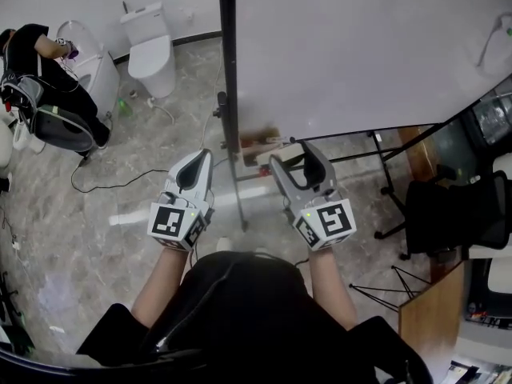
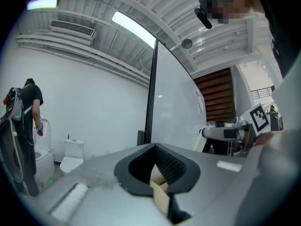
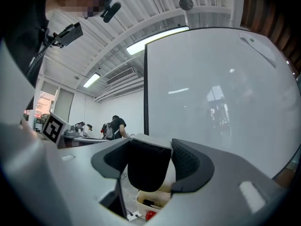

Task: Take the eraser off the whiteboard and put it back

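Holding the eraser (image 3: 143, 171) clamped in the right gripper (image 1: 294, 160), off the whiteboard (image 1: 360, 46); left gripper (image 1: 194, 166) clenched, empty. Next, likely pressing it back on, flat.

Large white whiteboard (image 1: 360, 46) walls off ahead and right, with a broad open face before the right gripper (image 1: 294, 155). That gripper's jaw gap is filled by a black block eraser (image 3: 146, 171). The board's black frame post (image 1: 229, 70) runs between the grippers. Left gripper (image 1: 202, 154): jaws together, open grey marble floor (image 1: 120, 238) beyond. Under the board: brown box (image 1: 258, 144), black stand legs (image 1: 384, 146). Right flank: black office chair (image 1: 456, 214), wooden desk (image 1: 432, 318).
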